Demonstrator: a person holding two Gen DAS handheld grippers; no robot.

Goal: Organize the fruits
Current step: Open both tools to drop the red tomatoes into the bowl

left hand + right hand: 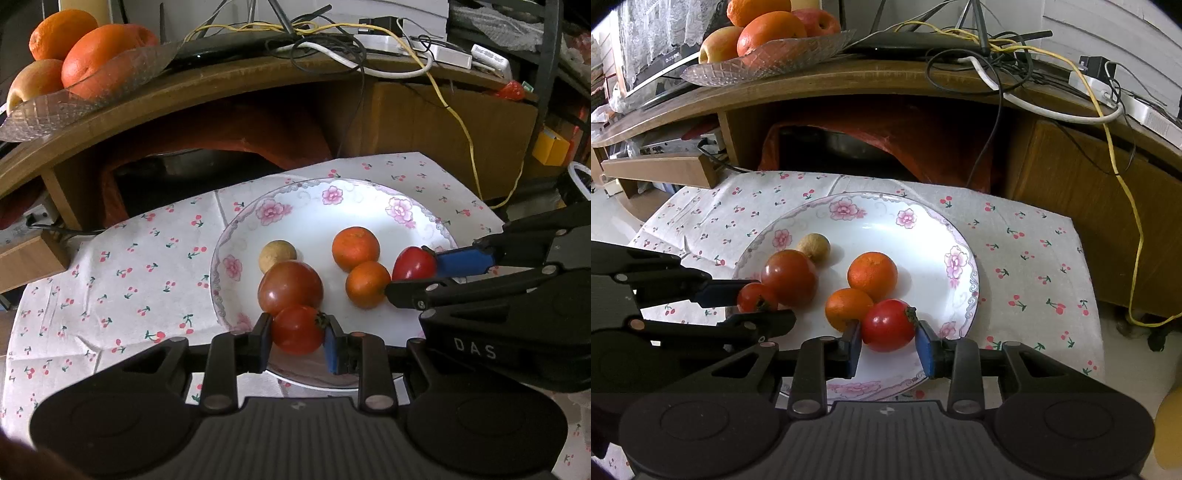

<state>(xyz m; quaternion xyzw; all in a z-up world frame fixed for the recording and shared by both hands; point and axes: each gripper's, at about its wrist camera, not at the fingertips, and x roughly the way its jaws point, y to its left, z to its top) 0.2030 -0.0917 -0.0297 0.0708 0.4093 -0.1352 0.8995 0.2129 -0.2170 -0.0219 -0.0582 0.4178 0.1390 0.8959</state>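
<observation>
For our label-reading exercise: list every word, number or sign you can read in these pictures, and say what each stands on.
"DAS": raised letters on the black body of the right hand-held gripper, seen from the left wrist view.
White adapter on the shelf: printed text, too blurred to read.
Dark device under the lace cloth: small light lettering, unreadable.

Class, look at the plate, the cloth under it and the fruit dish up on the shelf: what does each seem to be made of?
Plate: probably glazed ceramic; glossy white, printed pink flowers.
Cloth: thin fabric or paper, matte, creased, cherry print; which one is unclear.
Dish: clear glass or plastic; see-through, diamond-cut pattern.
</observation>
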